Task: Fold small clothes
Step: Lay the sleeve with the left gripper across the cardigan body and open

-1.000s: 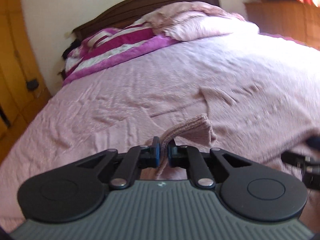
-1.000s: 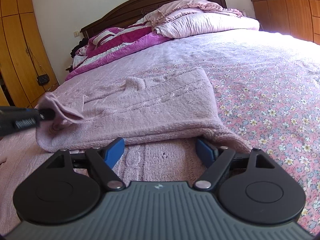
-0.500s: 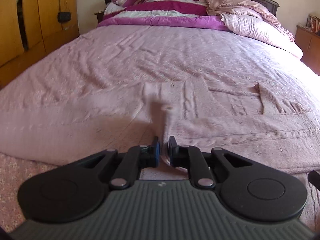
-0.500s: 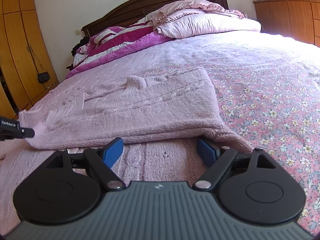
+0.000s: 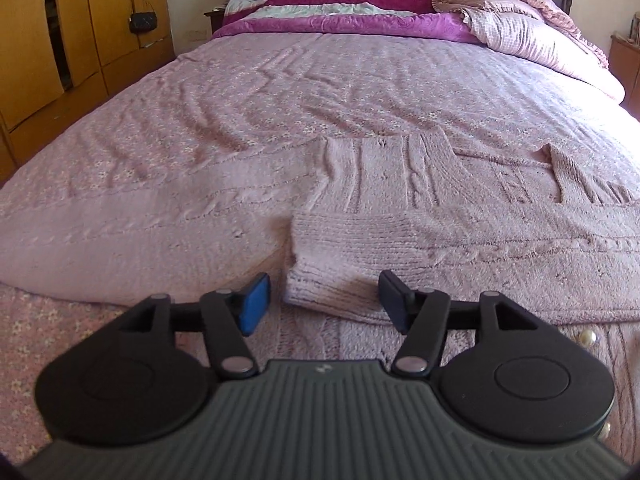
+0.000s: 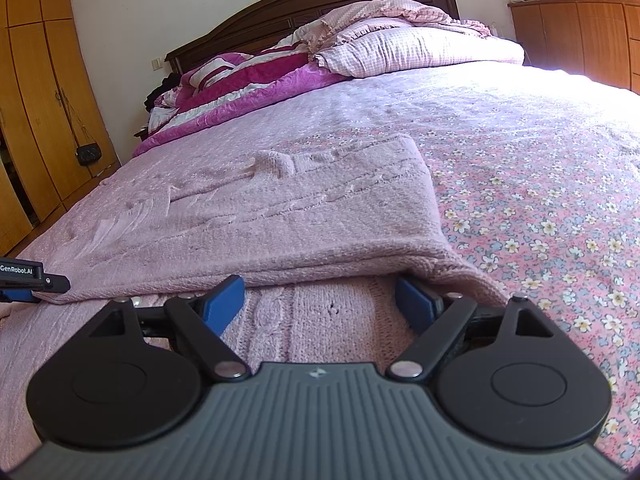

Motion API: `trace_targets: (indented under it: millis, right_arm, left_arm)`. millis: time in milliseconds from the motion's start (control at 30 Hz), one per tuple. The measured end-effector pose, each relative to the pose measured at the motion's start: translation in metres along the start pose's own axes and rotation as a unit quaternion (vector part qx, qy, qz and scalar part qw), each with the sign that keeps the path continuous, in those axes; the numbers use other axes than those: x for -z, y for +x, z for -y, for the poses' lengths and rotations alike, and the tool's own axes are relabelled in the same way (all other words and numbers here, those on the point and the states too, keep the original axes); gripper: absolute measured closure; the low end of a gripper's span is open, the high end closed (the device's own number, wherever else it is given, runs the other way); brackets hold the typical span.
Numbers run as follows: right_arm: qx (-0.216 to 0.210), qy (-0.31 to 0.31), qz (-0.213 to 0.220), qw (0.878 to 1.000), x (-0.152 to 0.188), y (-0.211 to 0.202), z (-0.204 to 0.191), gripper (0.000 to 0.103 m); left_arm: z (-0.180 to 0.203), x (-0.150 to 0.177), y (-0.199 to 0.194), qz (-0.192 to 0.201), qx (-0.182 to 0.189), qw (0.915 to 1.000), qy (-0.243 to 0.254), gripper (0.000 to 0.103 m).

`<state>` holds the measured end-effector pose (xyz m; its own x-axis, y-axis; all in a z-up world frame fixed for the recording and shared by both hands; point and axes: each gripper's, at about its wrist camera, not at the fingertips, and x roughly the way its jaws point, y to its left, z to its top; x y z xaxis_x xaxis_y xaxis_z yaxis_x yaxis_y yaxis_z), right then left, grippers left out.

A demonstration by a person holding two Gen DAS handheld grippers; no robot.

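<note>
left gripper [image 5: 324, 294] now stands with its blue pads spread wide, and that's the news: half a second ago they were pinched on the sleeve cuff, a second ago carrying it through the air. now the ribbed cuff [image 5: 332, 276] lies flat just ahead of the gripper, between the two pads, touching neither as far as the left wrist view shows. sleeve delivered, laid across the body of the pink knitted sweater [image 5: 460, 240].

over to the right gripper [image 6: 320, 300]: pads apart as well, same as in both earlier views, sitting low on the knit right at the folded edge. its right pad is tucked under the lip of the fold, so contact there is hard to judge. it grips nothing. the left gripper's tip pokes in at the far left edge of this view.

outward now: the sweater spreads across the near part of the bed [image 6: 540, 184], on the floral pink cover, one pearl button [image 5: 585, 337] peeking out near the front edge. bedding is piled at the headboard, wardrobe on the left.

my read: the sleeve fold looks done, both grippers free. next should come a fresh grasp for another fold, the knit being soft and likely to slump if dragged.
</note>
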<state>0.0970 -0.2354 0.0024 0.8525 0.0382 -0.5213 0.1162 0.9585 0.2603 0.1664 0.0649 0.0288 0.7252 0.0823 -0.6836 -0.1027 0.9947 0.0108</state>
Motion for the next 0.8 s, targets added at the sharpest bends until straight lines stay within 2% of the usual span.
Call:
trace_targets:
  millis: [200,333,433,600,800]
  right_arm:
    - [0.002,-0.003,-0.004,1.000,-0.002,0.001,-0.001,0.015]
    - [-0.001,0.022,-0.009,1.000,-0.009,-0.006,0.002,0.015]
    - [-0.003,0.039,-0.010,0.999,-0.016,-0.018,0.005,0.015]
    - [-0.016,0.047,-0.011,0.999,-0.021,-0.046,0.000,0.015]
    - [-0.037,0.065,-0.044,0.996,-0.015,-0.072,-0.006,0.015]
  left_arm:
    - [-0.012,-0.007,-0.012,-0.011,0.001,0.9998,-0.019,0.041]
    - [-0.030,-0.015,-0.028,-0.008,-0.011,0.9995,-0.029,0.041]
    - [-0.050,-0.024,-0.038,-0.011,-0.038,0.9986,-0.035,0.041]
    - [-0.097,-0.038,-0.051,-0.014,-0.073,0.9944,-0.075,0.041]
    - [-0.155,-0.043,-0.056,-0.018,-0.120,0.9872,-0.103,0.040]
